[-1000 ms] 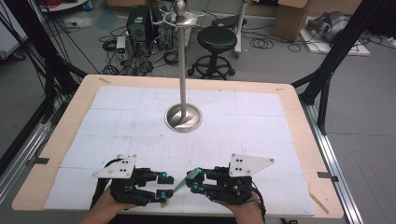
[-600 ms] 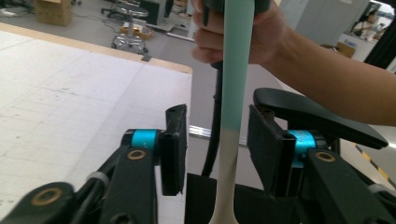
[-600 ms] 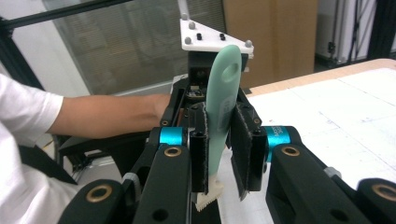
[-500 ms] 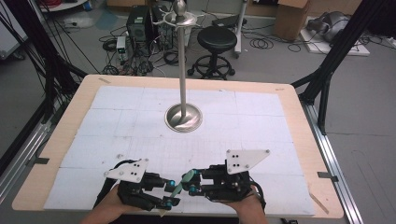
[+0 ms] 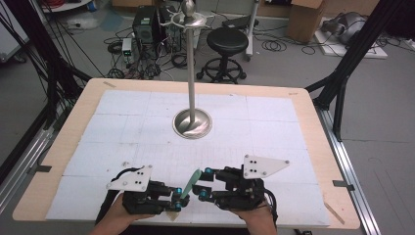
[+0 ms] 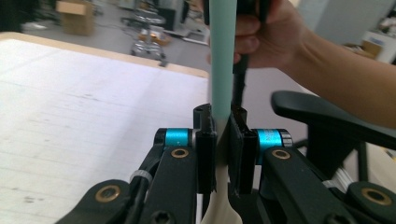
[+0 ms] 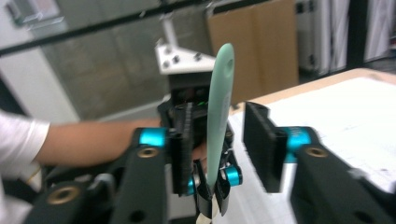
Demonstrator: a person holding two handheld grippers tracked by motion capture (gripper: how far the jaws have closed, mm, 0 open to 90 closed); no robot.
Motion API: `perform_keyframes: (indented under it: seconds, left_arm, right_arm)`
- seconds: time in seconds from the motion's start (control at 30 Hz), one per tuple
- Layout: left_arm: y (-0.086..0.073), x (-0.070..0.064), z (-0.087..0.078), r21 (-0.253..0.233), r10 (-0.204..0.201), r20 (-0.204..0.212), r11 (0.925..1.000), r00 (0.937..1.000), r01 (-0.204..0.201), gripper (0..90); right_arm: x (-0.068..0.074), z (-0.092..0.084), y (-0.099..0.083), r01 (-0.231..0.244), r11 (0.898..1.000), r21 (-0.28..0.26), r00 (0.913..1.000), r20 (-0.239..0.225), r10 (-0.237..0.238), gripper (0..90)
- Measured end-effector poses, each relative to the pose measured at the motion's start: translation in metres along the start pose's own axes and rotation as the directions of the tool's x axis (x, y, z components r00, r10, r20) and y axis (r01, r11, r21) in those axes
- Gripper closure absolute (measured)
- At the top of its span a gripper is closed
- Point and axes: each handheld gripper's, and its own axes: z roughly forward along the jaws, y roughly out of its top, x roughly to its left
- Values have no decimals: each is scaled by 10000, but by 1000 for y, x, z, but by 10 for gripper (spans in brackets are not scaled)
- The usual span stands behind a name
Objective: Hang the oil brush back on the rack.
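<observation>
A mint-green utensil handle (image 5: 192, 181) with a cream lower end stands tilted between my two grippers near the table's front edge. My left gripper (image 5: 176, 201) is shut on its lower part; in the left gripper view the jaws clamp the handle (image 6: 220, 60) from both sides at my left gripper (image 6: 222, 154). My right gripper (image 5: 202, 184) faces it from the right. Its jaws have just been opening and now stand apart, with the handle (image 7: 218, 102) between them, close to one pad and clear of the other at my right gripper (image 7: 222, 144).
A metal stand with a round base (image 5: 193, 123) and a hooked top (image 5: 188, 18) rises from the middle of the white-covered table (image 5: 274, 122). The wooden table edge (image 5: 63, 147) frames the mat. A stool (image 5: 228, 41) and cables lie on the floor behind.
The left jaws have closed onto the green handle, and the left gripper has shifted slightly. The right jaws, which gripped the handle before, have spread apart.
</observation>
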Motion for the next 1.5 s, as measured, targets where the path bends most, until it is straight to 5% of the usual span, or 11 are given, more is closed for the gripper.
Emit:
perform_keyframes:
  seconds: [0.13,0.27,0.5,0.63,0.73,0.9,1.03,1.17,1.5]
  left_arm:
    - [0,-1,0,7,105,-975,9999,9952,-105,826]
    - [0,-1,2,95,56,-1657,9999,9862,-40,827]
    - [0,-3,9,172,-43,-1748,9998,9846,74,827]
    - [0,-3,8,129,-7,-1485,9999,9889,26,826]
    - [-1,-3,5,-29,-150,-687,9999,9975,148,806]
    - [5,-2,-4,-44,-332,313,9994,9990,334,581]
    - [6,0,-6,-120,-444,940,9989,9946,457,548]
    - [5,-1,-5,-191,-486,1736,9984,9836,527,540]
    - [3,-5,6,418,-395,2414,9987,9696,303,617]
  right_arm:
    - [2,-3,1,-76,9996,-282,9903,1388,115,540]
    - [8,2,3,23,9990,-441,9813,1922,62,548]
    - [8,12,8,-255,9996,-110,9668,2539,275,731]
    - [7,12,8,-354,9991,-234,9851,1675,388,826]
    - [7,11,8,-293,9995,-153,9924,1189,309,829]
    - [2,3,9,-290,9993,-226,9995,-91,288,830]
    - [-4,0,7,-249,9993,-280,9930,-1163,215,829]
    - [-5,3,7,136,9999,-74,9733,-2289,-150,829]
    - [-8,17,11,613,9977,297,9524,-3009,-496,829]
